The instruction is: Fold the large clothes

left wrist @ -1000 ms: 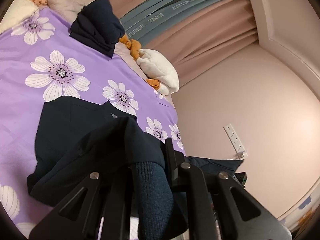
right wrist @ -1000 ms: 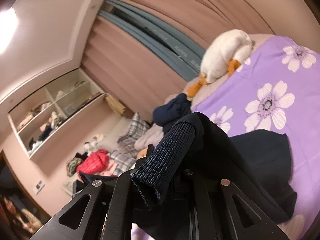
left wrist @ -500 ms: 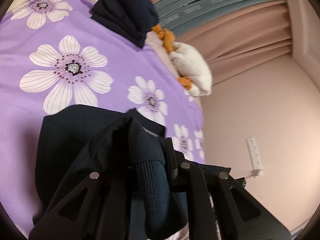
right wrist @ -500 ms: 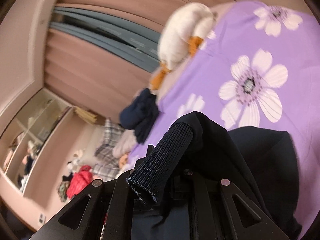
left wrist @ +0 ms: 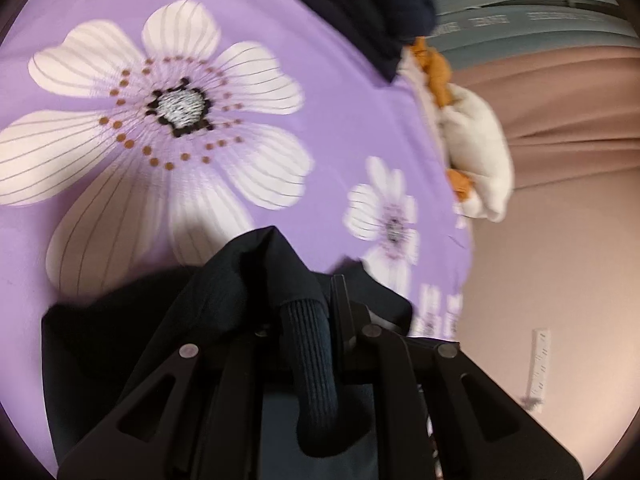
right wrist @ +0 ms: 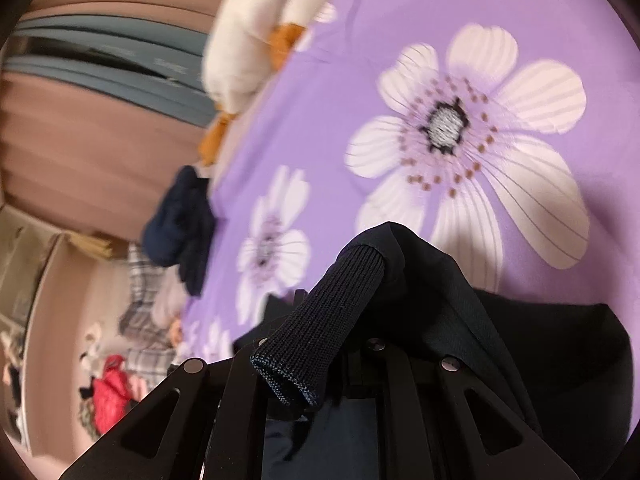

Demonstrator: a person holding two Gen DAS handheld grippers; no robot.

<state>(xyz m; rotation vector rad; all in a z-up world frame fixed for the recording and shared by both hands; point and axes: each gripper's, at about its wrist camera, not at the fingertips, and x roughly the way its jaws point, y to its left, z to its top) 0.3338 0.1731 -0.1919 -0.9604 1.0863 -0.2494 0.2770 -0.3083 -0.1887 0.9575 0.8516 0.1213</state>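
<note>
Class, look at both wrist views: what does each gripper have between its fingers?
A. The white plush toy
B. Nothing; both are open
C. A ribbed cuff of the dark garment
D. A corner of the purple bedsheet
C: the left gripper and the right gripper are each shut on a ribbed cuff of the dark garment, above the bedsheet.

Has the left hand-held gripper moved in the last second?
Yes. The left hand-held gripper, shut on the dark garment's ribbed cuff, came closer to the purple floral bedspread, whose flowers look bigger.
</note>
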